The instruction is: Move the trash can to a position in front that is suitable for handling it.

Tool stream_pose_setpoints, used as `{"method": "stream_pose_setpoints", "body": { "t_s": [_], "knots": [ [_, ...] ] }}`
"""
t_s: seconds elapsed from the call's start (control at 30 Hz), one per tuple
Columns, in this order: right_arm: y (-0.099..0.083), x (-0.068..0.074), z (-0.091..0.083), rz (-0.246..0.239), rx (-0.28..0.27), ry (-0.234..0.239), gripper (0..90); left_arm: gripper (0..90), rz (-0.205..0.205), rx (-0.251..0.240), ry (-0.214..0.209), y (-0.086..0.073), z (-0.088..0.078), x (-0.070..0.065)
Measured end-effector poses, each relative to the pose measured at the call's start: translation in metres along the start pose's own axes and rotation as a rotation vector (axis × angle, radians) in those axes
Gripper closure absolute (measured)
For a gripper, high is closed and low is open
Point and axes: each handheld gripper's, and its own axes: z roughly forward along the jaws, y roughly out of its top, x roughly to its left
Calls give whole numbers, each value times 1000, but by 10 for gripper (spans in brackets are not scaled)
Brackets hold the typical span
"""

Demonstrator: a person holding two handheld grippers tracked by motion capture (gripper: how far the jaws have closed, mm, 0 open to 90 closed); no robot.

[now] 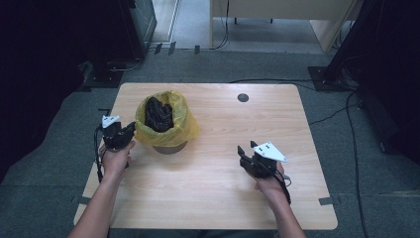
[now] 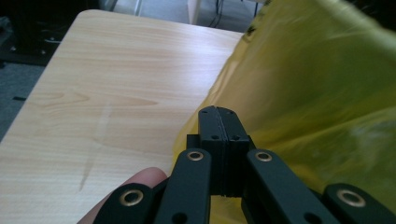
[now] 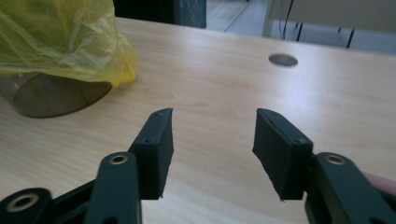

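Apparently the job is dealing w/ the yellow bag (image 1: 167, 130) that lines a small bin (image 1: 169, 147) on the table (image 1: 218, 198), toward its left-rear part. Inside sits a dark crumpled lump (image 1: 158, 114), prob. black plastic or rubbish; can't tell which.

The left gripper (image 1: 130, 130) is at the bag's left side, right by the folded-over edge. In the left gripper view its jaws are pressed tight together, no gap, w/ yellow film (image 2: 327, 93) bulging just beside and behind the tips. Whether a bit of film is pinched between the pads can't be told; none shows in the seam.

The right gripper (image 1: 246, 151) is well apart from the bin, over bare wood on the right side. Its jaws stand spread w/ nothing between them, pointing roughly toward the bin (image 3: 51, 95) and bag (image 3: 60, 42), as the right gripper view shows.

Progress, as a judgement: early. The bag is on the bin, its rim folded down over the outside, contents inside. Nothing lifted out or tied. Left to do: get a sure hold on the rim, bring the right gripper over to the far side, gather or pull the bag.
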Motion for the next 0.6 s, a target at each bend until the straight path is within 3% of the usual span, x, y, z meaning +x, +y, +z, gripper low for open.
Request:
{"method": "stream_pose_setpoints", "body": {
  "t_s": [0.13, 0.37, 0.43, 0.53, 0.6],
  "knots": [
    [11, 13, 16, -64, 30, -11, 490, 900, 16, 11, -12, 1, 2, -8],
    [31, 19, 39, 5, 33, 82, 575, 900, 29, 15, 2, 2, 6, -16],
    [36, 23, 45, -3, 37, 92, 586, 900, 32, 18, 0, 2, 7, -17],
    [41, 25, 56, -1, 39, 159, 565, 900, 51, 22, -15, 2, 10, -23],
    [46, 26, 62, 1, 46, 143, 582, 900, 54, 22, -18, 1, 12, -27]
  ]
}}
